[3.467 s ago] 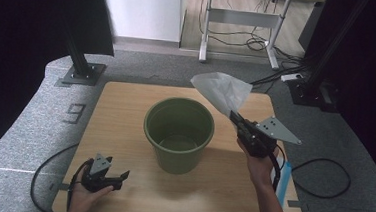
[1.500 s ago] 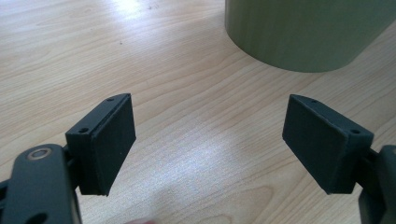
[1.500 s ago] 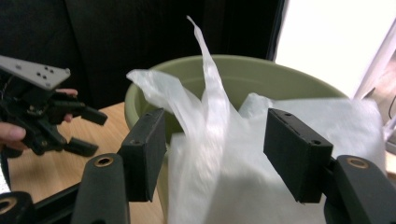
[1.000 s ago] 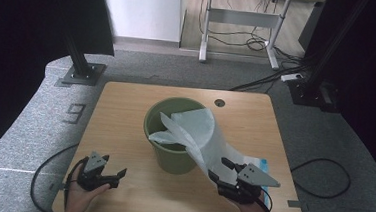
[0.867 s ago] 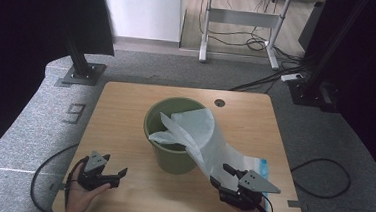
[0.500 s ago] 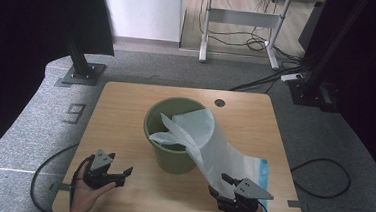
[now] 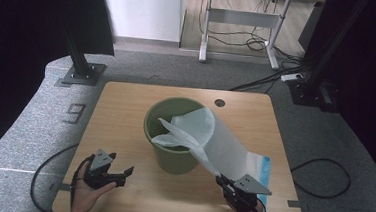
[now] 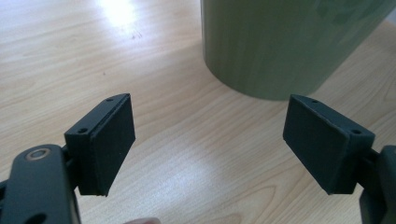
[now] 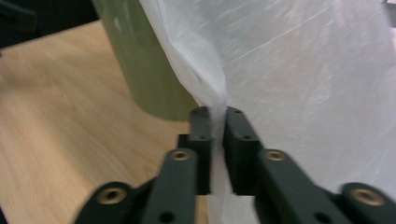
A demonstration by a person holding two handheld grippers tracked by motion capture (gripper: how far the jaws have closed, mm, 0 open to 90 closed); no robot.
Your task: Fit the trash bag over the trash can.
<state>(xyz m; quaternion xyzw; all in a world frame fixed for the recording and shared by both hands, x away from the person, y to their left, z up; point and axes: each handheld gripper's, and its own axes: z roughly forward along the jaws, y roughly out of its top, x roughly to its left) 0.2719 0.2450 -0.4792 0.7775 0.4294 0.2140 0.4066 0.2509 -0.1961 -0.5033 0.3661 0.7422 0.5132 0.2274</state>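
One sign can be read: a dark figure "9" [image 7: 76, 112] stands on the grey floor [image 7: 34, 125], just beside the left edge of the desk [image 7: 126, 106] in the high view. It may also be a "6" seen from the other side; the view does not settle this. The green bucket [image 7: 174, 135] and white bag [image 7: 223, 143] carry no readable print.

A white translucent bag [image 7: 223, 143] drapes from the upright green bucket's [image 7: 172, 155] rim onto the table.
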